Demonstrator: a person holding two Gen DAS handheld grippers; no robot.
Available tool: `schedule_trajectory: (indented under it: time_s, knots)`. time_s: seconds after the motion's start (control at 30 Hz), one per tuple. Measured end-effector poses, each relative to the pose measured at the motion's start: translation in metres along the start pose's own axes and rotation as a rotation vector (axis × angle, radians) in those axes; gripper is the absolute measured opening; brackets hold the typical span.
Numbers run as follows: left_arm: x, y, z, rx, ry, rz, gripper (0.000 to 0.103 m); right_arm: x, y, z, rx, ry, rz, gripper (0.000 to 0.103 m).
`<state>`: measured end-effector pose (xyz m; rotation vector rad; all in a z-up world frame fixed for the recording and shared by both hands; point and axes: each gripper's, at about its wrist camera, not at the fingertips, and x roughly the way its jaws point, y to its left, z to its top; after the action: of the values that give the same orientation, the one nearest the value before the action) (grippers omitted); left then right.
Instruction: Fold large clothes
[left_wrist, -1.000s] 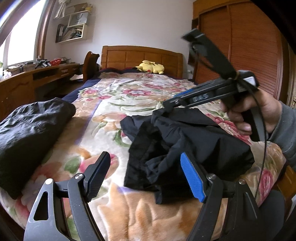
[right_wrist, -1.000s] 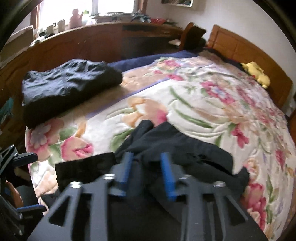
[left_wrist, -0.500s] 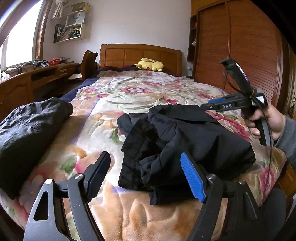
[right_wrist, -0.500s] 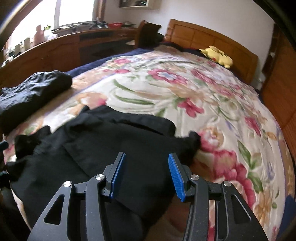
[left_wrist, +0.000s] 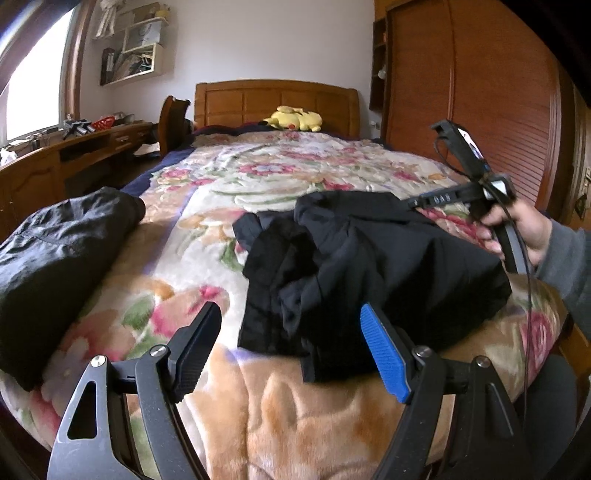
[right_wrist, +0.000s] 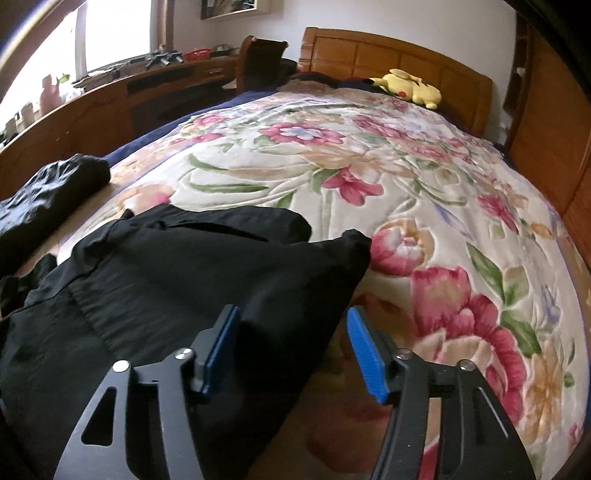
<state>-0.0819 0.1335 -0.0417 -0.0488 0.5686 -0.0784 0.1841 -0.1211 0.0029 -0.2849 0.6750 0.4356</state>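
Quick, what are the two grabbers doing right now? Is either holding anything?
Left hand-held gripper: open, holding nothing.
Right hand-held gripper: open, its jaws have just been opening; an edge of the black garment lies between them, not pinched.

Folded dark garment (left_wrist: 55, 266) cut off at left edge, shelf contents (left_wrist: 129, 62) too small to identify, person's sleeve (left_wrist: 569, 266) cropped at right.

Left wrist camera looks from the foot of the bed (left_wrist: 295, 424) toward the far headboard (left_wrist: 277, 99), close over the black garment (left_wrist: 369, 266); right wrist camera sits nearer the garment's (right_wrist: 166, 295) right edge, facing the same way; both share the floral blanket (right_wrist: 406, 184), yellow plush toy (right_wrist: 410, 86) and left-hand desk (left_wrist: 74, 155).
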Motion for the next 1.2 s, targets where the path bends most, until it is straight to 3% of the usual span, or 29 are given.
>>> schedule_trajectory:
  time_s: [0.17, 0.33, 0.63, 1.03, 1.2]
  knots:
    - [-0.001, -0.004, -0.014, 0.013, 0.047, -0.046, 0.061, 0.012, -0.011, 0.000, 0.045, 0.007, 0.021, 0.074]
    - [0.000, -0.011, -0.025, 0.032, 0.099, -0.046, 0.034, 0.026, -0.016, 0.004, 0.083, 0.011, 0.052, 0.074]
    - [0.007, -0.013, -0.021, -0.015, 0.128, -0.091, 0.032, 0.045, -0.014, 0.011, 0.117, 0.038, 0.064, 0.076]
    - [0.012, -0.027, -0.015, -0.020, 0.132, -0.086, 0.032, 0.060, -0.015, 0.016, 0.162, 0.082, 0.097, 0.080]
    - [0.015, -0.025, -0.013, -0.032, 0.135, -0.091, 0.032, 0.066, -0.019, 0.015, 0.186, 0.102, 0.098, 0.087]
